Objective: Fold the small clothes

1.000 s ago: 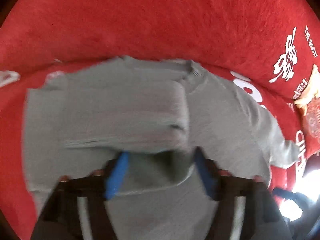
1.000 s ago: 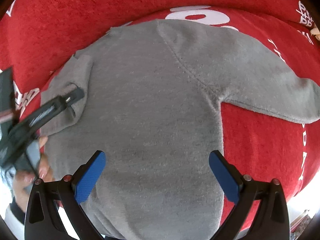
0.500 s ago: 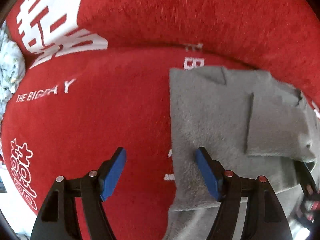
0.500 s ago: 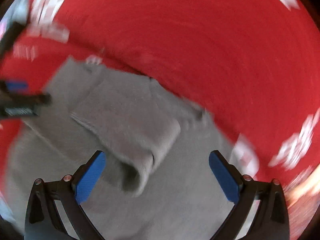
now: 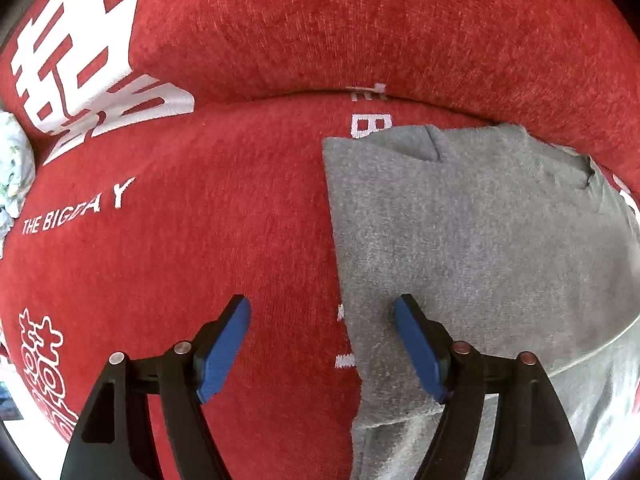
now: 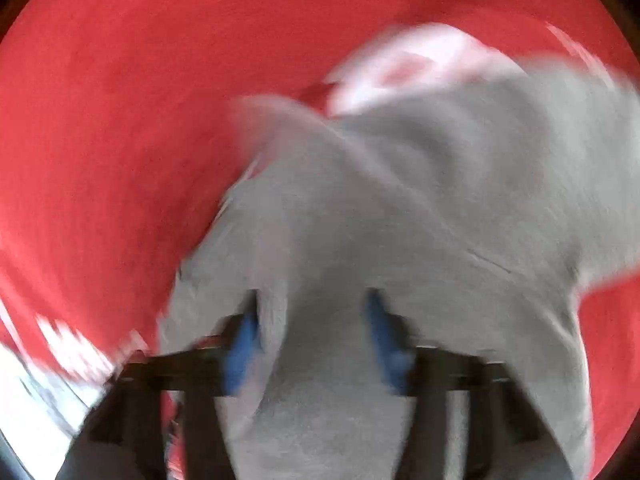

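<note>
A red plush cover (image 5: 208, 264) with white printed characters and the words "THE BIG DAY" carries everything; it rises into a padded back along the far side. A grey sweater (image 5: 460, 248) lies flat on it toward the right, its straight folded edge running from near side to far side, its neck close to the back. At the left edge sits a pale bundle (image 5: 12, 168), possibly crumpled cloth. The right wrist view is too blurred to add detail.
</note>
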